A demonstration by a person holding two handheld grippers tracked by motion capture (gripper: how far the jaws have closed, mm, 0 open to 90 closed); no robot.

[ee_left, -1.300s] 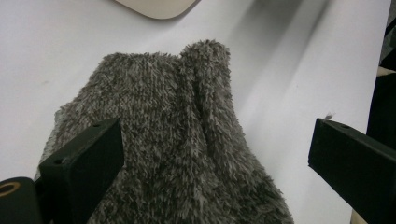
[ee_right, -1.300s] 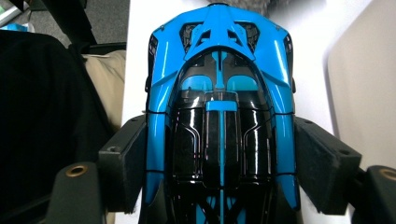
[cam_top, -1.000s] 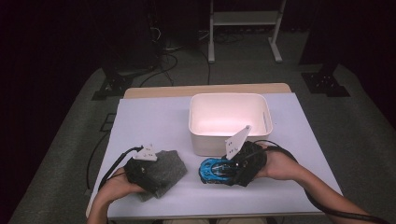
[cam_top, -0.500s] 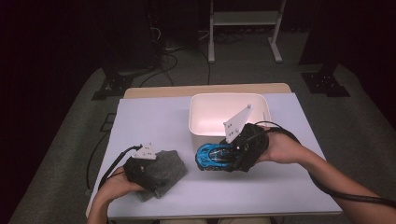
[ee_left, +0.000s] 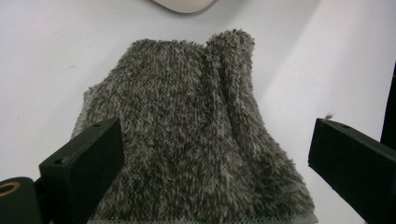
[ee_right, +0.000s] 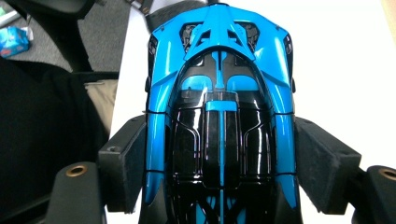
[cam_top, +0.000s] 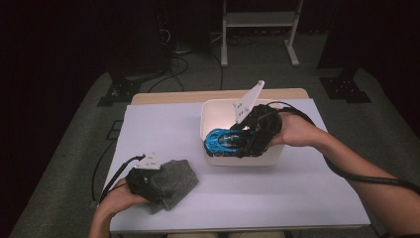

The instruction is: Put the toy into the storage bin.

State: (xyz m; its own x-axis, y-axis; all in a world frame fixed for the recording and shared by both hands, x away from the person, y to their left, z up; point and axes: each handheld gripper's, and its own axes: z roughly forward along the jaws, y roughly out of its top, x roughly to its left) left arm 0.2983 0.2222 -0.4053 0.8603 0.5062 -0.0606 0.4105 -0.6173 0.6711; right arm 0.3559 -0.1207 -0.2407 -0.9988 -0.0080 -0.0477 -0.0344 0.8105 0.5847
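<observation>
Right now my right claw [cam_top: 236,141] is clamped on the blue toy car [cam_top: 223,140], one pad pressed against each flank, as the right gripper view shows with the car [ee_right: 219,112] running straight up between the two black jaws. In the high view the car hangs off the bench, over the front left part of the white tub [cam_top: 214,113], roughly level with its rim; I cannot tell whether it touches the rim. The car's nose points away from the hand, toward the left side of the bench [cam_top: 163,124].

My left claw [cam_top: 143,182] sits low near the front left corner of the bench, over the grey fluffy cloth [cam_top: 173,181]. In the left gripper view its jaws stand wide apart, with the cloth [ee_left: 196,140] lying flat on the bench between them and a fold running up its right side. The left jaw overlaps the cloth's edge in that view, while the right jaw is clear of it, so nothing is gripped there. The cloth lies well apart from the tub, whose curved corner [ee_left: 184,4] just peeks in at the top of that view.
</observation>
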